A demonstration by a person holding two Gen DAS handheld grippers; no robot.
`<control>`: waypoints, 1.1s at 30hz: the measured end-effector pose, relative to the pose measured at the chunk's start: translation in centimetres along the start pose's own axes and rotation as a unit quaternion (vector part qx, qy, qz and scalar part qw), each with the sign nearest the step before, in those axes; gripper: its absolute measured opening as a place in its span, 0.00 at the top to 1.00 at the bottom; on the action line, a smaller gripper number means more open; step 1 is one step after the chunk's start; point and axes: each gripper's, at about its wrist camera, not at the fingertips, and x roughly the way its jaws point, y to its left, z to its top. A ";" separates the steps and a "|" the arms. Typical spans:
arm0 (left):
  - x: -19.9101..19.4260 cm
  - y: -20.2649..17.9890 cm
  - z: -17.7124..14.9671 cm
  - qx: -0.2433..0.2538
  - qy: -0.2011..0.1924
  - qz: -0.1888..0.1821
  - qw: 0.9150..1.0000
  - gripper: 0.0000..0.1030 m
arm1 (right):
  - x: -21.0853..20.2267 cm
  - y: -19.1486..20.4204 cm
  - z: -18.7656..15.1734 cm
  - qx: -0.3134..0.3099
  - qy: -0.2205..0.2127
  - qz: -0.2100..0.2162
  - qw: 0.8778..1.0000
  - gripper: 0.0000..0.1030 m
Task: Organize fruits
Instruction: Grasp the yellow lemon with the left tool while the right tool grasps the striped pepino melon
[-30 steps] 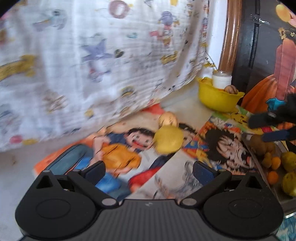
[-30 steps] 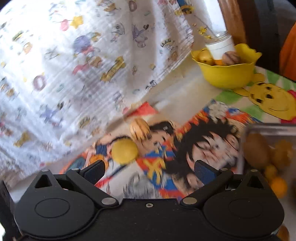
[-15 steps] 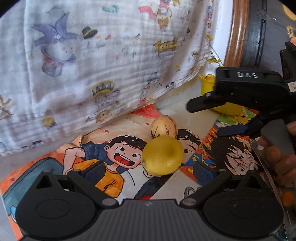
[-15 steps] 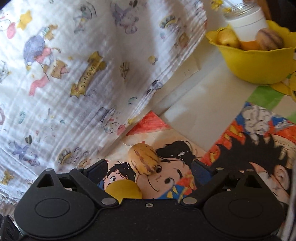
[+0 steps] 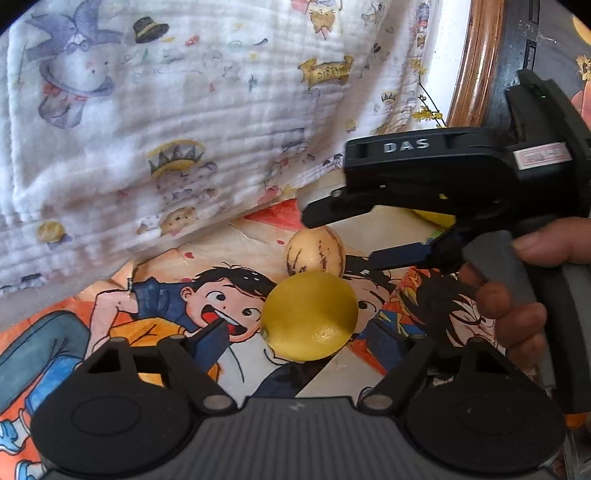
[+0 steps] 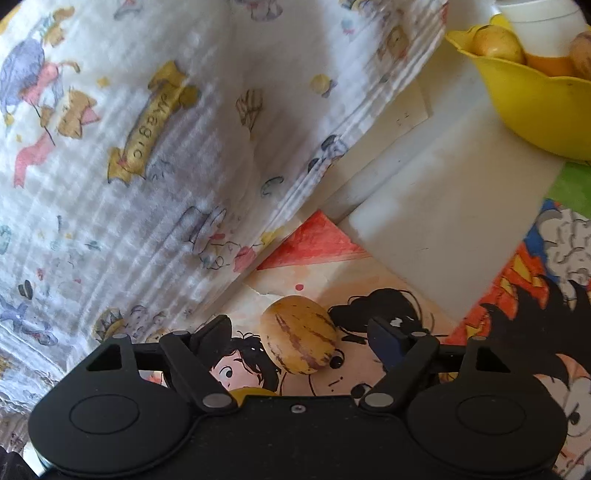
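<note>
A yellow lemon (image 5: 310, 315) lies on the cartoon-printed mat between the open fingers of my left gripper (image 5: 301, 339). Just behind it lies a striped tan pepino melon (image 5: 316, 253). In the right wrist view the same melon (image 6: 297, 336) sits between the open fingers of my right gripper (image 6: 301, 332), and the lemon's top (image 6: 251, 393) peeks out under the gripper body. The right gripper (image 5: 340, 240) also shows in the left wrist view, reaching in from the right with its jaws either side of the melon. A yellow bowl (image 6: 532, 107) at the far right holds other fruit.
A white printed cloth (image 5: 177, 122) hangs close behind the fruit on the left. A white jar (image 6: 539, 26) stands in the yellow bowl. A wooden frame (image 5: 476, 62) rises at the back right. A hand (image 5: 517, 291) holds the right gripper.
Both grippers moved forward toward the fruit. The lemon now lies between the left fingers and the striped melon between the right fingers. The right gripper entered the left wrist view.
</note>
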 end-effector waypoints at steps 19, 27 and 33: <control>1.2 0.4 0.5 -0.004 0.011 -0.024 1.000 0.38 | 2.7 -0.2 0.5 -0.006 0.022 -0.009 1.000 0.37; 1.2 0.6 0.5 -0.012 0.011 -0.025 1.000 0.39 | 2.0 0.1 0.1 -0.016 0.026 -0.007 1.000 0.48; 1.2 0.6 0.6 -0.010 0.013 -0.026 1.000 0.40 | 1.7 -0.4 0.1 0.002 0.022 -0.003 1.000 0.50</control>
